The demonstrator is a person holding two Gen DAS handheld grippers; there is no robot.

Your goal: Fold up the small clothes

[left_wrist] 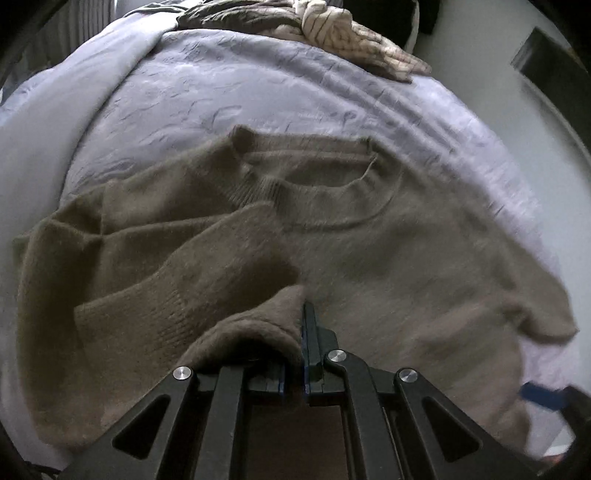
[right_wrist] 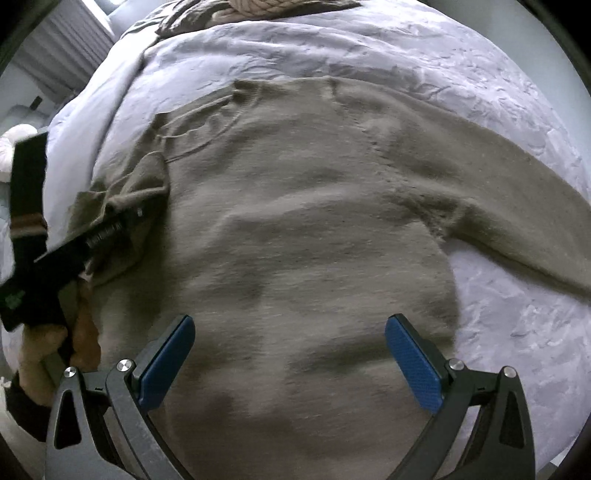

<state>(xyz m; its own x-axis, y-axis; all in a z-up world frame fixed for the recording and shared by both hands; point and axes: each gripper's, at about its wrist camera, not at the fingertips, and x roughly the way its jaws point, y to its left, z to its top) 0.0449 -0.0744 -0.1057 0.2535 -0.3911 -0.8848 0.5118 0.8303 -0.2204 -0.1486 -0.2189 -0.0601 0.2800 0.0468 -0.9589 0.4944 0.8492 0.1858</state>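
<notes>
An olive-brown knit sweater [left_wrist: 369,258] lies front up on a lavender bedspread [left_wrist: 258,92], neckline away from me. My left gripper [left_wrist: 301,314] is shut on a fold of the sweater's left sleeve, which is drawn over the body; its ribbed cuff [left_wrist: 147,314] lies to the left. In the right wrist view the sweater [right_wrist: 314,240] fills the middle, its other sleeve [right_wrist: 517,206] stretched out to the right. My right gripper [right_wrist: 290,328] is open and empty just above the lower body. The left gripper [right_wrist: 122,218] shows at the left edge, holding the sleeve.
A pile of other clothes, striped cream and dark fabric [left_wrist: 332,29], lies at the bed's far end. A pale floor [left_wrist: 498,92] runs along the bed's right side. The bedspread [right_wrist: 517,332] is bare to the right of the sweater.
</notes>
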